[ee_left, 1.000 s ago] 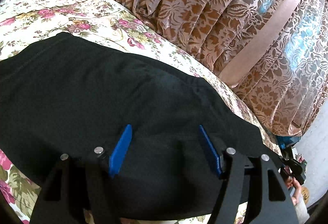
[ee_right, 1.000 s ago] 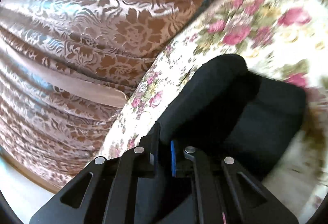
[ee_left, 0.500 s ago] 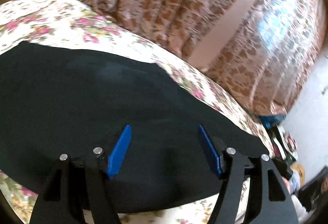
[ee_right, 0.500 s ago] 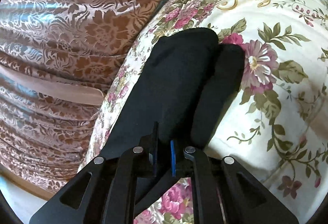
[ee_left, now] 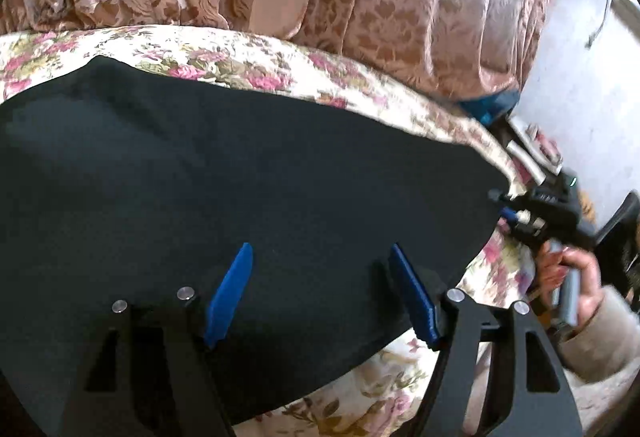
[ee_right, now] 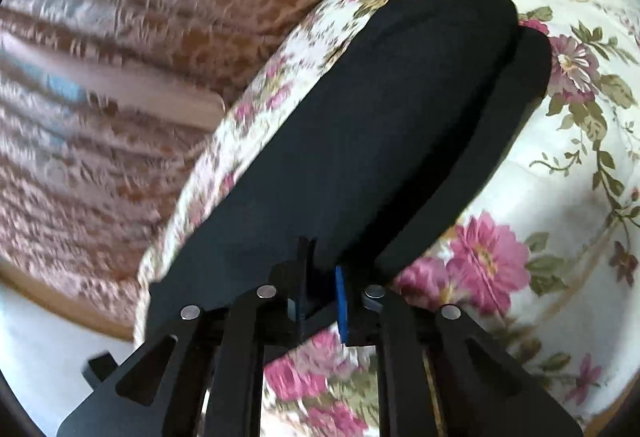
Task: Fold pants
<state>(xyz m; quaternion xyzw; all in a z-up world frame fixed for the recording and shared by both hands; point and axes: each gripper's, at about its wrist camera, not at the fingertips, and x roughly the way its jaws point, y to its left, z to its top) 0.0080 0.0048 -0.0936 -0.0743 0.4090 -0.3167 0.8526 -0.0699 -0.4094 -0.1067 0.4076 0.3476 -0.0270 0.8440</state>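
From the left wrist: left gripper (ee_left: 320,293) spread wide, blue pads (ee_left: 230,295) apart over black pants (ee_left: 240,173) lying flat on the floral bedspread (ee_left: 248,55); right gripper (ee_left: 505,211) at the pants' far edge, a hand (ee_left: 568,277) behind it. From the right wrist: right gripper (ee_right: 322,287) clamped on the pants' (ee_right: 380,125) near edge; curtain (ee_right: 120,49) beyond.
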